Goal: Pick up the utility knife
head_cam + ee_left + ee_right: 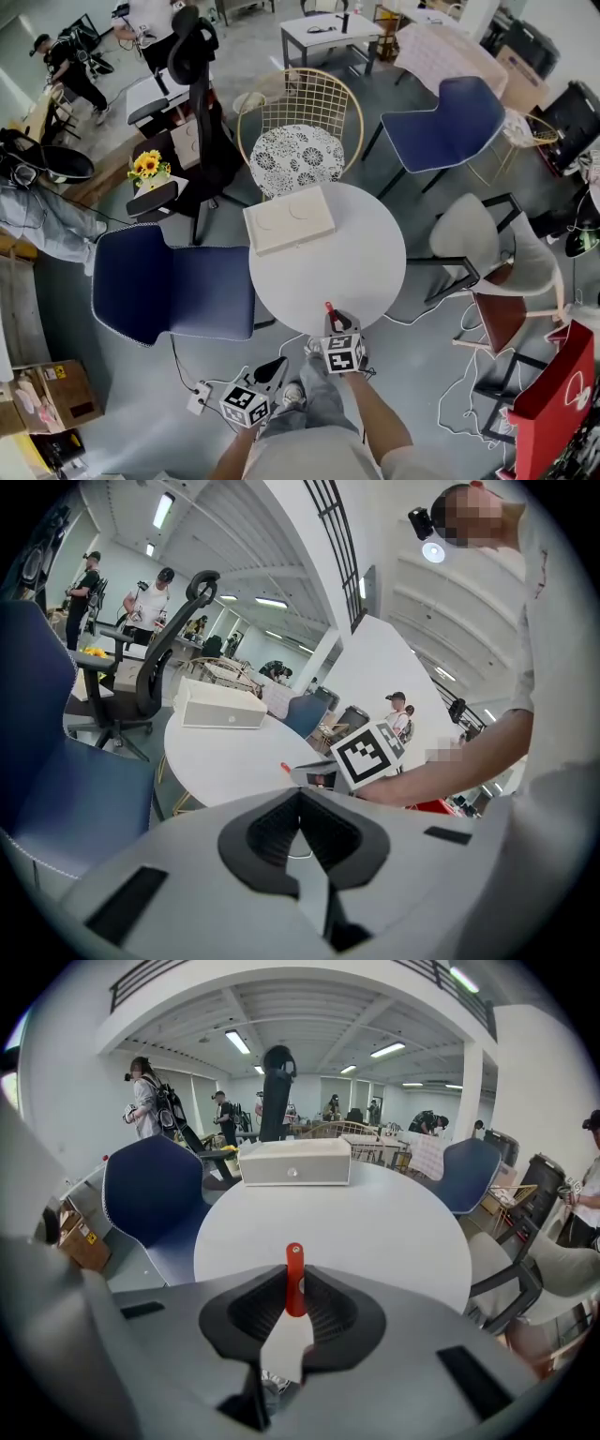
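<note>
Pinching the utility knife (294, 1277) between its ribbed black pads, the right gripper (293, 1290) has its jaws pressed in on the slim red handle, whose rounded end sticks up past the jaw tips. In the head view the knife (329, 308) shows as a short red stub ahead of the right gripper (335, 324), over the near edge of the round white table (370, 267) — whether it touches the top I cannot tell. The left gripper (300, 819) sits lower and to the left, off the table's edge, with its jaws pressed together and nothing between them; its own view looks across at the right gripper's marker cube (367, 753) and the person's forearm (450, 766). On the far side of the table lies a flat cream box (288, 219), well apart from the knife. Around the table stand a blue chair (173, 286) on the left, a gold wire chair (298, 141) with a patterned cushion behind — and a second blue chair (445, 122) to the right.
</note>
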A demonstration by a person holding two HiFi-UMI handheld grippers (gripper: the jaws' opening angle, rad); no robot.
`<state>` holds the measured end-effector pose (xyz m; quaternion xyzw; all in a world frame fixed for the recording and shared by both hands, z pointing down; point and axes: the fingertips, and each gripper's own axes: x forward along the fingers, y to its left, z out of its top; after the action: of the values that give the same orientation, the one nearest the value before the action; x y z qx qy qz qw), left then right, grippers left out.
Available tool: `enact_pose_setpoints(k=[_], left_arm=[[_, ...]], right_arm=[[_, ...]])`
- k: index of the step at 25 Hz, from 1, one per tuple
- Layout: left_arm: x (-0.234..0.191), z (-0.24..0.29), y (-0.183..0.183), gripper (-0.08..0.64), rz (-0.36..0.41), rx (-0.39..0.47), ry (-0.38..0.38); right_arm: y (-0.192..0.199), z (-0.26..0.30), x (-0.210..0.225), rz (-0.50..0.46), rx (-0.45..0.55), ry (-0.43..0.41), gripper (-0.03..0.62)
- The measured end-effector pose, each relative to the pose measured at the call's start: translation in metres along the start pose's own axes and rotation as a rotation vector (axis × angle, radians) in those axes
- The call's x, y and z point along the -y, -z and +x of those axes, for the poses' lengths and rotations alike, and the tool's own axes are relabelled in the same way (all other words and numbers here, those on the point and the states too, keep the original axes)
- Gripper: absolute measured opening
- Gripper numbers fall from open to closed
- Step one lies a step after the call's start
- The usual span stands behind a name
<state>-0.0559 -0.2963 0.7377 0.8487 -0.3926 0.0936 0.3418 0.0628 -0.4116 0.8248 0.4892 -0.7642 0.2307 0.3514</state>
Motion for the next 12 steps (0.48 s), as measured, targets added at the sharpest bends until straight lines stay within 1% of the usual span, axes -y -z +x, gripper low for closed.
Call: enact_pose_setpoints(k=[6,12], left_arm=[[0.012,0.003,-0.021,0.012,0.053,0.040,0.037],[0.025,-0.003,-0.047,0.012,0.118,0.081,0.074]], right_arm=[[-0.026,-0.030,0.003,0.010,0.080,0.020,0.066],[-0.054,-0.071,-0.005,0.017,0.188,0.034,0.066]])
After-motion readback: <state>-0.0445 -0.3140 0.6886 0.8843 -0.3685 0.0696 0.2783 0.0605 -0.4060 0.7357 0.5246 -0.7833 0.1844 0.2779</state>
